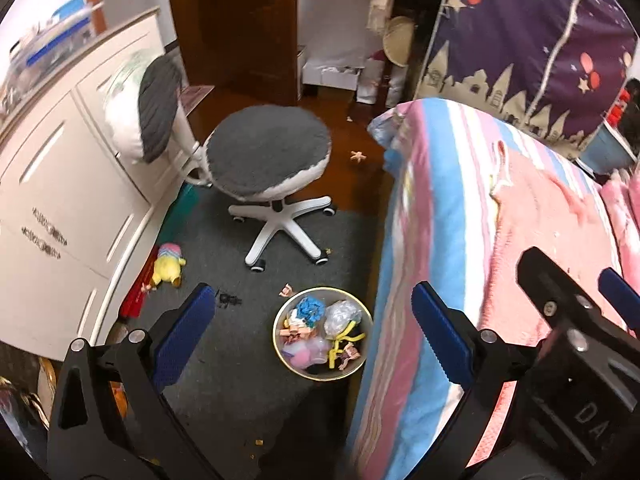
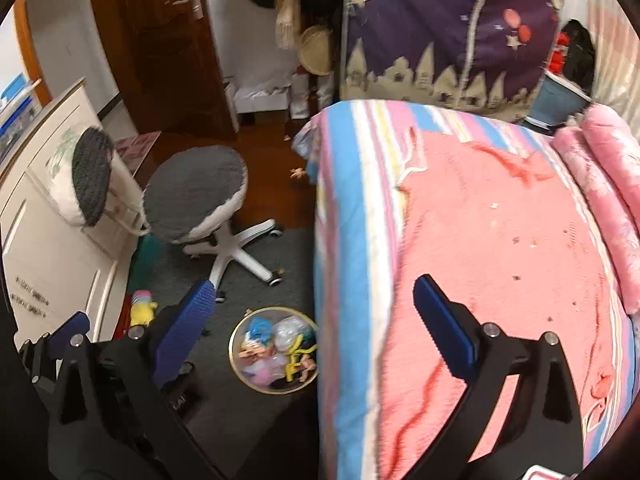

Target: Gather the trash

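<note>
— What's over on the left, by the white drawer cabinet [image 1: 60, 184]?
— A yellow plush toy with a pink and blue striped top [image 1: 168, 266] lies on the grey carpet [image 1: 224, 364] against its foot. Just right of it, a small black scrap [image 1: 229, 300]. Behind them stands the grey-cushioned swivel chair on white legs [image 1: 268, 156].

— And the trash?
— A pale pink crumpled paper scrap [image 1: 286, 290] lies on the carpet just beyond the far rim of the round metal wastebasket [image 1: 280, 344], which is already holding wrappers, clear plastic and yellow strips. A second peach-coloured star-shaped scrap [image 1: 358, 156] sits far off on the brown wood floor, near the corner of the bed with the pink and blue striped blanket [image 1: 460, 208].

— How would they handle?
— Light, soft, crushable, I'd guess. A pinch across the middle should do. The near scrap looks slightly longer left to right, though it is too small to be sure.

— The tools?
— The left tool [image 1: 312, 336] is spread wide over the basket, holding nothing. The right tool [image 2: 314, 320] is equally wide and empty, straddling the bed's edge.
</note>
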The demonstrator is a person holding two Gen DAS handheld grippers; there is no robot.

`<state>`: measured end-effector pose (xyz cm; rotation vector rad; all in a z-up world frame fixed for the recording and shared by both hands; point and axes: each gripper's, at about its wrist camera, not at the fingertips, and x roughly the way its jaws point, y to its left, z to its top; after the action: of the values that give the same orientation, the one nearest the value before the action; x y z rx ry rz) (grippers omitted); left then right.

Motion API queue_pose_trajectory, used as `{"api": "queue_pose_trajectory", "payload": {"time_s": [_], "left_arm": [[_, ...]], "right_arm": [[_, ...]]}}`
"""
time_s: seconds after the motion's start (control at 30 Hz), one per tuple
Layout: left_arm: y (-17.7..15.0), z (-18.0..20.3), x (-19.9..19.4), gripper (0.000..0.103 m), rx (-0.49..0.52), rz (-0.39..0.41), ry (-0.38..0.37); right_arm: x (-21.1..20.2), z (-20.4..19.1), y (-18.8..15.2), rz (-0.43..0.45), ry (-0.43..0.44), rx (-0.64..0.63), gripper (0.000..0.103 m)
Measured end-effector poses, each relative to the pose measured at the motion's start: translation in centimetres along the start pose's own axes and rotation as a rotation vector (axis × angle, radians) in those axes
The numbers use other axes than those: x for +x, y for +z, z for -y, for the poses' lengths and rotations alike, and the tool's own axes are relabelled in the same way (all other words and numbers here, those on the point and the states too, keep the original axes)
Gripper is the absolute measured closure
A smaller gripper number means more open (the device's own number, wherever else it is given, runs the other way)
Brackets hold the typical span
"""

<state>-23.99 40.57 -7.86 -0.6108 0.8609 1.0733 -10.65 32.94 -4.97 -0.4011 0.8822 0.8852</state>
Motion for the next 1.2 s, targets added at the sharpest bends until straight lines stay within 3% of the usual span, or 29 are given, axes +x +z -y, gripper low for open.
{"api": "queue_pose_trajectory", "payload": {"time_s": [0.23,0.4,0.5,0.6,0.67,0.77,0.87,1.03,1.2], "left_arm": [[0.3,7.3,-2.1,0.007,0.140,0.037,-0.107],[0.6,13.0,-3.7,0.007,0.208,0.074,-0.192],[0.3,16.7,-4.8,0.007,0.268,0.093,-0.248],[-0.2,20.1,-5.9,0.007,0.322,0.115,-0.300],[-0.5,22.0,-6.6,0.007,0.355,0.125,-0.330],[-1.0,24.4,-7.4,0.007,0.402,0.129,-0.375],[-1.7,26.8,-7.6,0.007,0.452,0.126,-0.403],[-2.6,29.1,-7.6,0.007,0.507,0.111,-0.432],[-3.8,30.8,-7.5,0.007,0.557,0.093,-0.460]], "right_arm": [[-2.4,7.1,1.3,0.041,-0.098,0.154,0.008],[-3.9,12.2,1.5,0.065,-0.251,0.226,0.008],[-5.8,15.2,1.0,0.139,-0.308,0.272,0.008],[-8.1,17.6,0.4,0.238,-0.241,0.318,0.008],[-9.3,19.1,0.2,0.267,-0.266,0.355,0.008],[-9.3,21.3,0.3,0.213,-0.300,0.386,0.008],[-9.5,22.9,-0.9,0.212,-0.367,0.441,0.007],[-9.3,25.2,-2.8,0.193,-0.370,0.529,0.008],[-8.5,26.4,-3.0,0.119,-0.485,0.551,0.007]]}}
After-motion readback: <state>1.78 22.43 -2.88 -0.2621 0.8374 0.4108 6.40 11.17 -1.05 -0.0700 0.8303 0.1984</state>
